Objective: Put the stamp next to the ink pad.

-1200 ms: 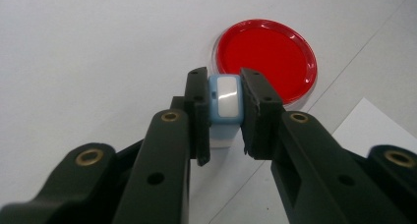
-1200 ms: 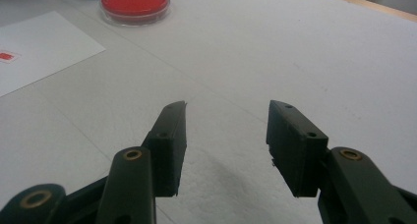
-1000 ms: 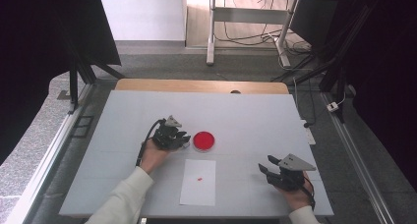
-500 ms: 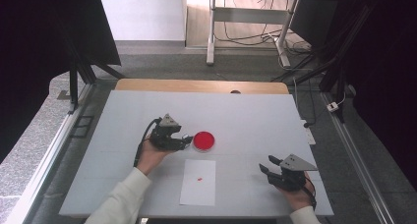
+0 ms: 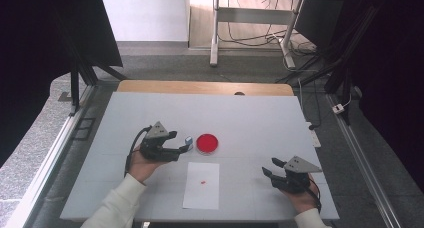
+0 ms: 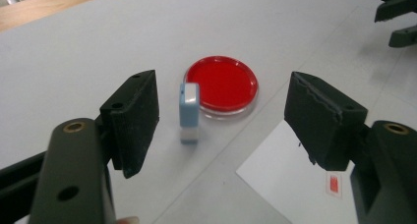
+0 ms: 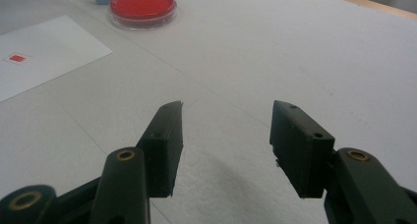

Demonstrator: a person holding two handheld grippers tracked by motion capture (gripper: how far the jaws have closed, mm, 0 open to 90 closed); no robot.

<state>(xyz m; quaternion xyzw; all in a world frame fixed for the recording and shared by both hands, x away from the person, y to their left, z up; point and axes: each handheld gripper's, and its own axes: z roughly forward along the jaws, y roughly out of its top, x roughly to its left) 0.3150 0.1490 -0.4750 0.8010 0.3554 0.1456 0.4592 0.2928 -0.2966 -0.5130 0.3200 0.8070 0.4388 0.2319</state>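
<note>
Release appears done: the small blue stamp [image 6: 189,112] is stood upright on the bench [image 5: 250,113] just beside the red dish [image 6: 222,84], between the left gripper [image 6: 223,118]'s jaws, just opened and off it, while the right gripper [image 7: 226,145] is held apart and empty, the paper sheet [image 5: 202,185] already marked.

The table [image 5: 250,113] is pale grey-white, with a light wooden strip along its far edge. The round dish [image 5: 206,143] is bright red inside, with a clear rim. The small block [image 6: 189,111] beside it is light blue with a white lower end. The sheet of paper [image 5: 201,185] is plain white and carries one small red mark [image 5: 203,181]. Both the left gripper [image 5: 186,147] and the right gripper [image 5: 270,168] are black, each with a grey plate on top. The person's sleeves [image 5: 117,203] are white.
</note>
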